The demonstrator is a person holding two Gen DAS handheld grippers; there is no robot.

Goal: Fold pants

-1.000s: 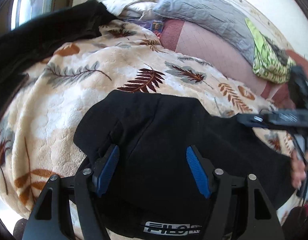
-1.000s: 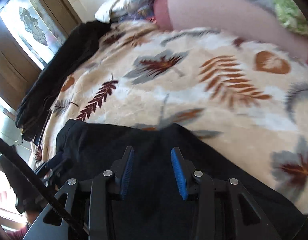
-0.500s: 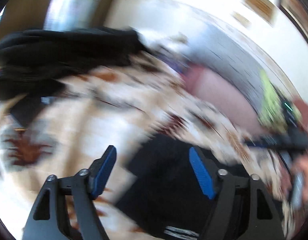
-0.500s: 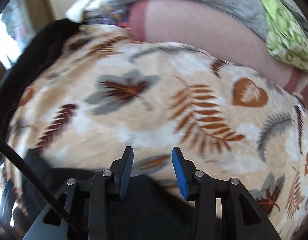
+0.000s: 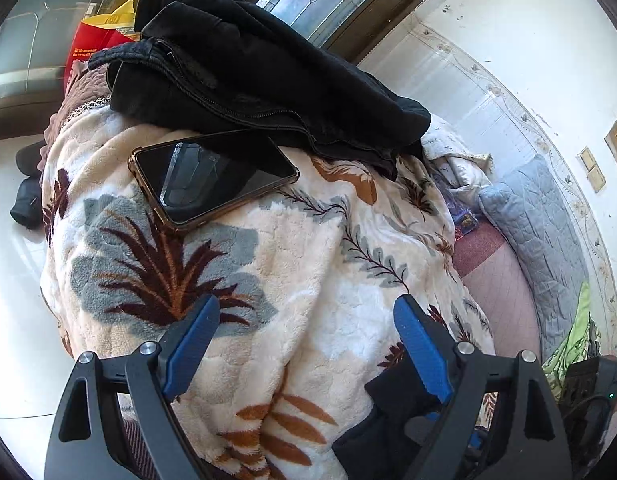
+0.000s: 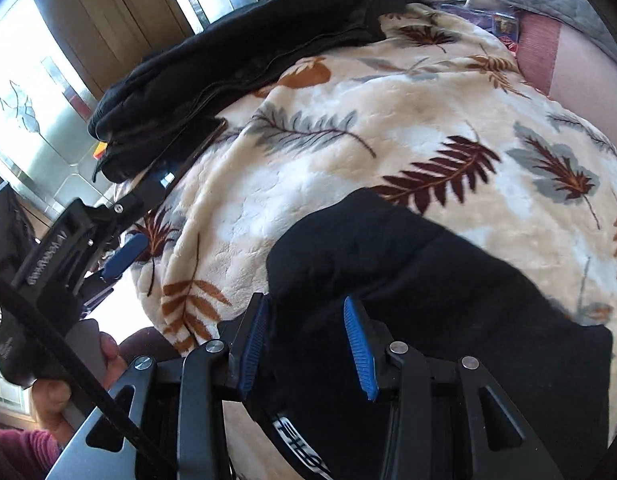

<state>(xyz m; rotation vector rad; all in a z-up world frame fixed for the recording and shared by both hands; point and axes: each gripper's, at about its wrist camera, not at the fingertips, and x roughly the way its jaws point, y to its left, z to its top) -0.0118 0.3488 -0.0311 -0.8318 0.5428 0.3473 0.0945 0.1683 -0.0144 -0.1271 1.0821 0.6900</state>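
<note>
black folded pants (image 6: 428, 300) lie on the blanket (image 6: 348, 120) (near edge); both hand-held grippers, left (image 5: 304, 348) and right (image 6: 304, 340), gape empty; the right should press flat.

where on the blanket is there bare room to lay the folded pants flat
The widest free patch of blanket lies between the folded pants and the dark jacket. Another bare stretch sits between the phone and the left gripper. Crowded: the far edge, with jacket and phone.
</note>
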